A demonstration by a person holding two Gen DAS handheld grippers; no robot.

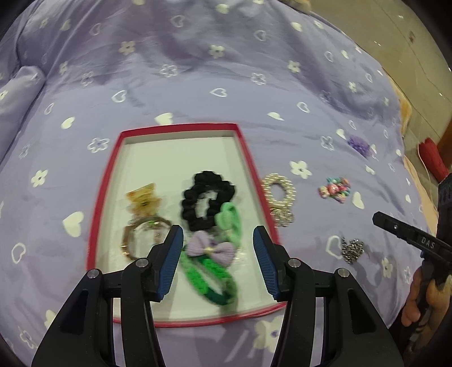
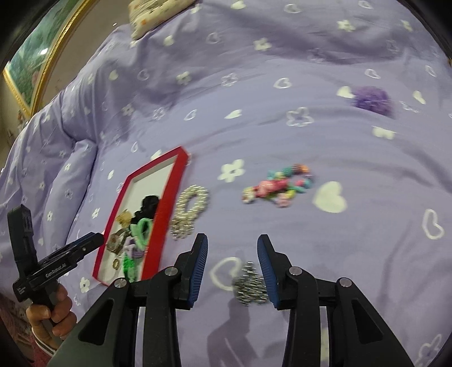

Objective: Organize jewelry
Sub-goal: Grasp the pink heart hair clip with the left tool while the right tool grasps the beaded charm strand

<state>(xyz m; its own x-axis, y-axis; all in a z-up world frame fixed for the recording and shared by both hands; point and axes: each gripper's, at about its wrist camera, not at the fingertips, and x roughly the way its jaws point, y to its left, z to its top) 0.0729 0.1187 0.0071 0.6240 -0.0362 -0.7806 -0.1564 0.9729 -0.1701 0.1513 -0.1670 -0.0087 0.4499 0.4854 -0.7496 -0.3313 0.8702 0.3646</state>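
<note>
My left gripper [image 1: 217, 254] hovers open over a red-rimmed box [image 1: 178, 127] with a white floor. In the box lie a black scrunchie [image 1: 207, 197], an amber claw clip [image 1: 142, 197], a gold bangle [image 1: 135, 237], a green clip [image 1: 230, 223], a purple bow [image 1: 210, 248] and a green band [image 1: 209, 278]. Nothing is pinched between its pads. My right gripper [image 2: 233, 262] is open above the bedspread, and a silver chain pile [image 2: 250, 285] lies by its right finger. A pearl bracelet [image 2: 189, 209], a colourful bead bracelet [image 2: 278, 186] and a purple scrunchie [image 2: 371, 100] lie loose.
Everything rests on a lilac bedspread [image 2: 282, 70] with white hearts and flowers. A pillow [image 2: 149, 17] lies at the far edge and a gold-framed picture [image 2: 31, 65] hangs at the left. The bed's edge and floor [image 1: 395, 42] are far right, beside a red object [image 1: 432, 158].
</note>
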